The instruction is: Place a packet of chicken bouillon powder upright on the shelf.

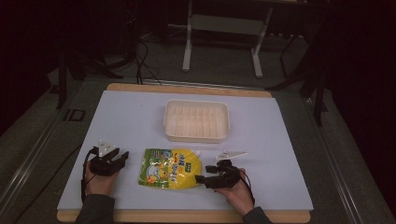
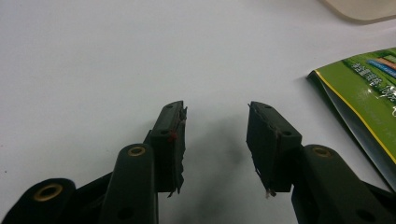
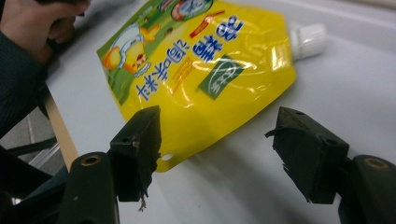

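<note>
Yellow spout pouch (image 1: 171, 168) lies flat on bench (image 1: 280, 140) near front edge, below tray (image 1: 196, 120). Likely soft, glossy, slippery, sloshy; best pinched at stiff bottom corner seam. Right gripper (image 3: 217, 140) fingers apart at that corner; left gripper (image 2: 215, 135) fingers apart, empty.

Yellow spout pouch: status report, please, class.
Both grippers open, left gripper idle. Right gripper at corner of the yellow spout pouch, not gripping. Nothing in the way.
</note>
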A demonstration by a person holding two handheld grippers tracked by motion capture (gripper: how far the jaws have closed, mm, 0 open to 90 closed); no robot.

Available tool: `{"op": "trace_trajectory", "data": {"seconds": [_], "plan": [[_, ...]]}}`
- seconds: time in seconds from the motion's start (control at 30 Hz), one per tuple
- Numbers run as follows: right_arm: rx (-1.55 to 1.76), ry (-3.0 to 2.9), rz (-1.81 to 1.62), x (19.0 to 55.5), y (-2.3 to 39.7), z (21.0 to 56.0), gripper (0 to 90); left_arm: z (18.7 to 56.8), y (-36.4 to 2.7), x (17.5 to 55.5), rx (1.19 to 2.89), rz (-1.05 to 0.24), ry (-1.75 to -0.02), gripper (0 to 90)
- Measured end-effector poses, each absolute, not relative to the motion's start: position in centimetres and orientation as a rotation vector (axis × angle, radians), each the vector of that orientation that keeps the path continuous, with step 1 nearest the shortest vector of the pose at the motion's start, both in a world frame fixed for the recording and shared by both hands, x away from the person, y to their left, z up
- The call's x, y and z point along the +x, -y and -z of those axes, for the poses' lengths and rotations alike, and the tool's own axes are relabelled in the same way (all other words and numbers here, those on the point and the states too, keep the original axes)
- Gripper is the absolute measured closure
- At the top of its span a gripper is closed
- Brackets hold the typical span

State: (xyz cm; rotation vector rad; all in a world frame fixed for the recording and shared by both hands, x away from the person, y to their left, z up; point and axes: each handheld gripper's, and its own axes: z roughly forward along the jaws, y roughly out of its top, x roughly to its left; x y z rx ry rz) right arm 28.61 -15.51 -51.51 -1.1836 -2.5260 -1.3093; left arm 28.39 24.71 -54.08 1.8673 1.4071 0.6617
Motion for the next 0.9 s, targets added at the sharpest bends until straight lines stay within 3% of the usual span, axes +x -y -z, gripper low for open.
{"op": "trace_trajectory", "data": {"seconds": [0.9], "plan": [[-1.224,2.380,1.234,30.0,13.1,53.3,35.3,54.1,-24.7,28.4,1.873,-0.663,-1.409,56.0]]}}
